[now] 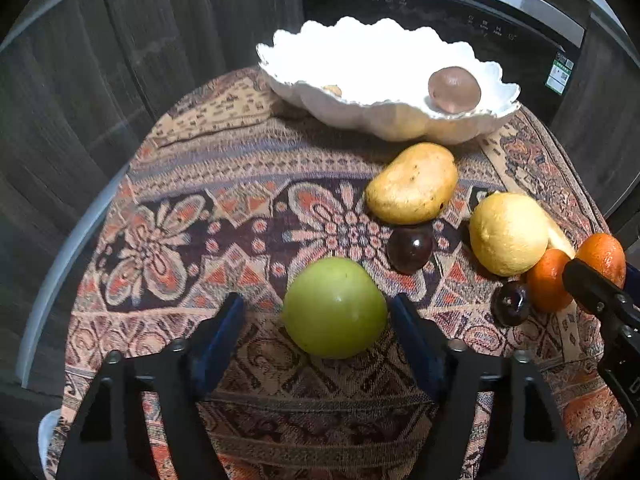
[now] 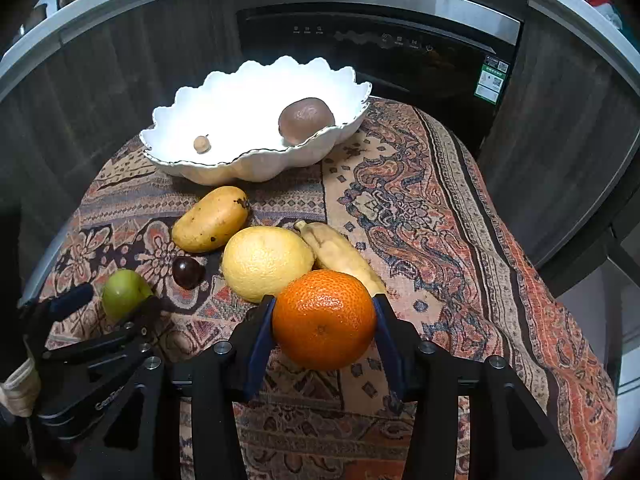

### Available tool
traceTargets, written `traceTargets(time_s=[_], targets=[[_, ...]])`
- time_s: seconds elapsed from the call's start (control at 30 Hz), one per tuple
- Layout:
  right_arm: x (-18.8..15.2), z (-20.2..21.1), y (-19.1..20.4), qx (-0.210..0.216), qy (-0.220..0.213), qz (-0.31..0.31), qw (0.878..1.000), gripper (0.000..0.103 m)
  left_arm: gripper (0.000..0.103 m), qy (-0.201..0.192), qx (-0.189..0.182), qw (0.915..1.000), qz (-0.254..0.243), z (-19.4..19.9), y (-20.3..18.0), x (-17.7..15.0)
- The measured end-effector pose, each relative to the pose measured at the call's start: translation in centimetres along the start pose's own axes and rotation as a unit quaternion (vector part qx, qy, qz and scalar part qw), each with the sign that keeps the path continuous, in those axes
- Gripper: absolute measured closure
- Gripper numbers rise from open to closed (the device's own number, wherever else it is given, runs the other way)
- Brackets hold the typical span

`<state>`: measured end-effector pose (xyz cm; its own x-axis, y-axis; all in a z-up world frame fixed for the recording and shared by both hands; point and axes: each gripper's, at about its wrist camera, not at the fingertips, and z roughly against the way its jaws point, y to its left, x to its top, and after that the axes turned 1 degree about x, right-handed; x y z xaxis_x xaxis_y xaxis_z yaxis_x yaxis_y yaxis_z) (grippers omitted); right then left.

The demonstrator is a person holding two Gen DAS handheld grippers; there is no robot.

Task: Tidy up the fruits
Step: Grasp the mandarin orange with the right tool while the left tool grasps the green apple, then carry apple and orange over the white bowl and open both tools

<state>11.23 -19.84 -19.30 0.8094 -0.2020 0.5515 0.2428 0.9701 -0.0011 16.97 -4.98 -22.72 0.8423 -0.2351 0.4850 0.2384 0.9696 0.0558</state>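
A green apple [image 1: 334, 307] rests on the patterned cloth [image 1: 224, 184] between the fingers of my left gripper [image 1: 318, 308]. The right pad is at its skin and a gap shows at the left pad, so the gripper is open. My right gripper [image 2: 324, 314] is shut on an orange [image 2: 325, 320], with both pads pressed to its sides. A mango [image 2: 210, 220], a yellow citrus [image 2: 266, 264], a pale banana [image 2: 340, 252] and a dark plum [image 2: 187, 273] lie behind it. The white scalloped bowl [image 2: 240, 100] holds a brown round fruit [image 2: 306, 120] and a small tan piece [image 2: 202, 144].
In the left wrist view a second orange [image 1: 548, 280] and a second dark plum [image 1: 511, 303] lie by the right gripper's finger [image 1: 592, 292]. A black appliance [image 2: 380, 52] and dark cabinet fronts [image 1: 80, 100] stand behind the table. The cloth drops off at the table's right edge [image 2: 560, 300].
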Motion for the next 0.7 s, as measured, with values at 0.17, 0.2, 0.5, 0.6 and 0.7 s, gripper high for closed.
traceTargets(time_s=[0.17,0.2,0.5,0.6,0.7], targets=[[-0.1,-0.2,0.1,0.001,0.006,0.001,1.000,0.054,0.054,0.009,-0.019,0.9998,-0.004,-0.5,-0.5,-0.3],[-0.1,-0.2,0.1,0.001,0.005,0.000,1.000,0.054,0.054,0.009,-0.017,0.9998,-0.006,-0.4,-0.6,-0.3],[0.2,0.4,-0.2,0.002,-0.001,-0.002,1.000,0.054,0.054,-0.001,-0.020,0.9998,0.004,1.0,-0.1,0.1],[0.4,0.9,-0.3,0.004,-0.006,-0.002,1.000,0.055,0.054,-0.011,-0.020,0.9997,0.008,2.1,0.2,0.7],[0.8,1.4,-0.5,0.005,-0.012,-0.003,1.000,0.055,0.054,-0.020,-0.020,0.9996,0.006,3.1,0.3,1.5]])
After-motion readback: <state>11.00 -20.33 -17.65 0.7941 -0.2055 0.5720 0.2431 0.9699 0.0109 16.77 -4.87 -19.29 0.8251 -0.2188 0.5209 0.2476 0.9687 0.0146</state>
